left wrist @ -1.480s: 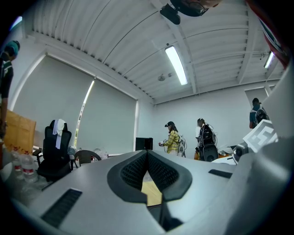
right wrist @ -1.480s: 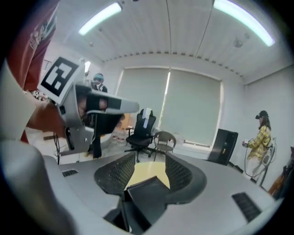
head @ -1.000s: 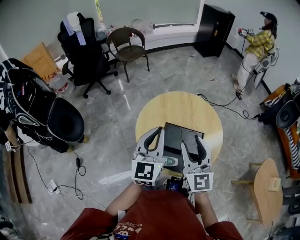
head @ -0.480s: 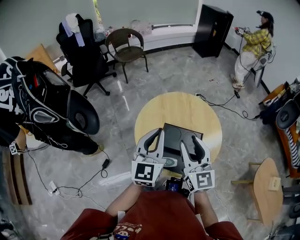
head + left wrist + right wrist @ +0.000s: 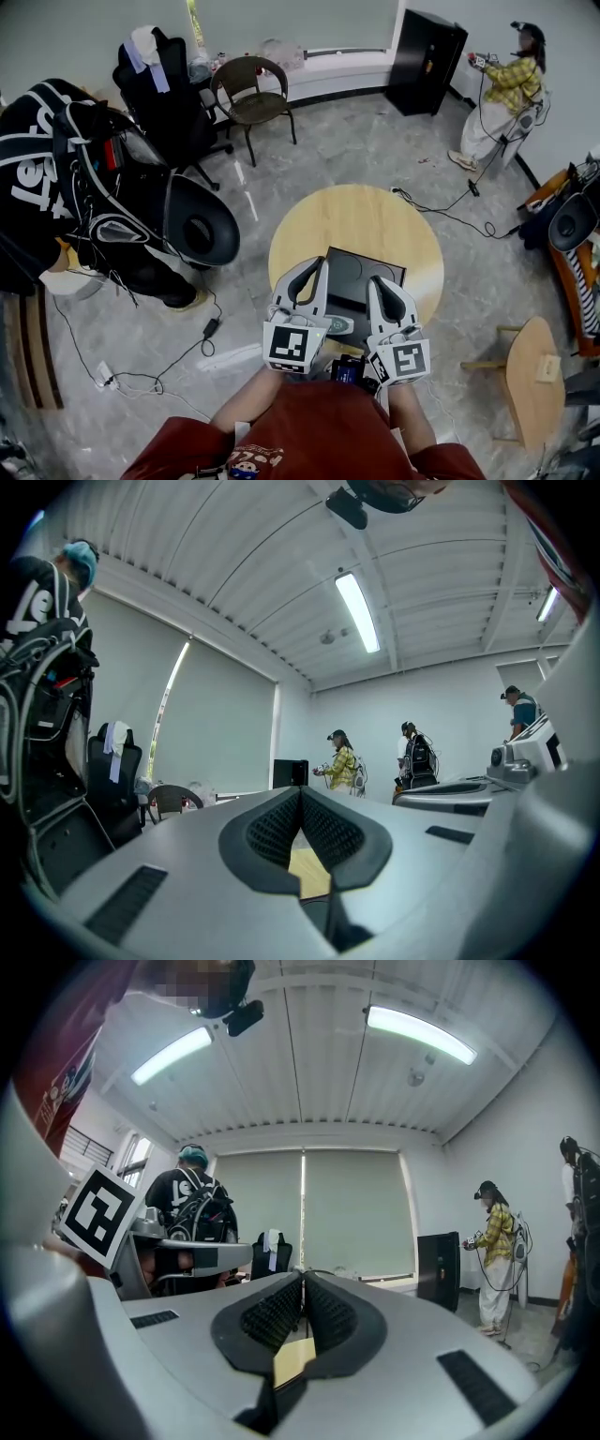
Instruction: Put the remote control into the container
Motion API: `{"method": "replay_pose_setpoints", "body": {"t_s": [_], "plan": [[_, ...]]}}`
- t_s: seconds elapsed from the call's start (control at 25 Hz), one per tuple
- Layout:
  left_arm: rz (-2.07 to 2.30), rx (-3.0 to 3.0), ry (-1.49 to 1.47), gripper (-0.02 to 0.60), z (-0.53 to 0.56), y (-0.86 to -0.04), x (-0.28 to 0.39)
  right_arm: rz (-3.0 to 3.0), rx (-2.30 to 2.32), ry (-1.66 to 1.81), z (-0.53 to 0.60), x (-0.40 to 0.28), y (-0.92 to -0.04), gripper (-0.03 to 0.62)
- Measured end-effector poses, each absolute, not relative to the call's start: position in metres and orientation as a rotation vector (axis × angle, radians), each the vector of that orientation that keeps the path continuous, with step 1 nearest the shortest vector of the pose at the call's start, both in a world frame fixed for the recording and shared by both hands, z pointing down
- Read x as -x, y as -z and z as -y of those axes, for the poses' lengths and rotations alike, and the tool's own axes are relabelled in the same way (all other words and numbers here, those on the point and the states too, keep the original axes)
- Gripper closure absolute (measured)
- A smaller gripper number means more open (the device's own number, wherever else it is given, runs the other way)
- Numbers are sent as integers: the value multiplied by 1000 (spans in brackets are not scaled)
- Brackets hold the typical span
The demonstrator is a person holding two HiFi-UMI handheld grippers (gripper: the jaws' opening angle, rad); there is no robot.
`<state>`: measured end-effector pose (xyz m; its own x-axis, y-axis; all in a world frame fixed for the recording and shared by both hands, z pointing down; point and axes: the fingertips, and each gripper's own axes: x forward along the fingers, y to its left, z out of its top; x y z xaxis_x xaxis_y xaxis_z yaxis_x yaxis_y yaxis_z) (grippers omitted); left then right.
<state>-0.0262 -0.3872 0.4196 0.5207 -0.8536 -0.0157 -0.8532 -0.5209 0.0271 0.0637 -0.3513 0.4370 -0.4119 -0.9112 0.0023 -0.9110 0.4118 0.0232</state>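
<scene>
A black open container point(image 5: 353, 271) sits on the round wooden table point(image 5: 356, 220), near its front edge. The light-grey remote control point(image 5: 337, 323) lies just in front of the container, between the two gripper bodies. My left gripper point(image 5: 317, 264) point(image 5: 300, 791) points level at the container's left side, shut and holding nothing. On the right side of the container is my right gripper point(image 5: 380, 281) point(image 5: 303, 1277). Its jaws have just been closing and now meet with nothing between them. Neither gripper touches the remote.
A person with a big black backpack point(image 5: 103, 197) stands close at the left. A black office chair point(image 5: 169, 103), a brown chair point(image 5: 253, 89) and a black cabinet point(image 5: 427, 56) stand behind. Another person point(image 5: 506, 84) is far right. Cables cross the floor; a small stool point(image 5: 530, 375) is right.
The right gripper's jaws have gone from wide open to shut. The person with the black backpack has moved further in from the left. Both grippers stay in place.
</scene>
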Motion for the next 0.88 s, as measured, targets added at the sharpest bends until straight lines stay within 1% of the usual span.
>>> {"method": "replay_pose_setpoints", "body": {"t_s": [0.56,0.72,0.88], "plan": [[1530,-2726,38,566,385,-420,24,2585,-1729,17,353,-68,-439,571],[1540,-2729,84,566,385,-418,26,2587,-1731,22,352,-68,-439,571],[1533,-2727,40,566,384,-419,23,2584,-1740,5,353,-71,-438,571]]}}
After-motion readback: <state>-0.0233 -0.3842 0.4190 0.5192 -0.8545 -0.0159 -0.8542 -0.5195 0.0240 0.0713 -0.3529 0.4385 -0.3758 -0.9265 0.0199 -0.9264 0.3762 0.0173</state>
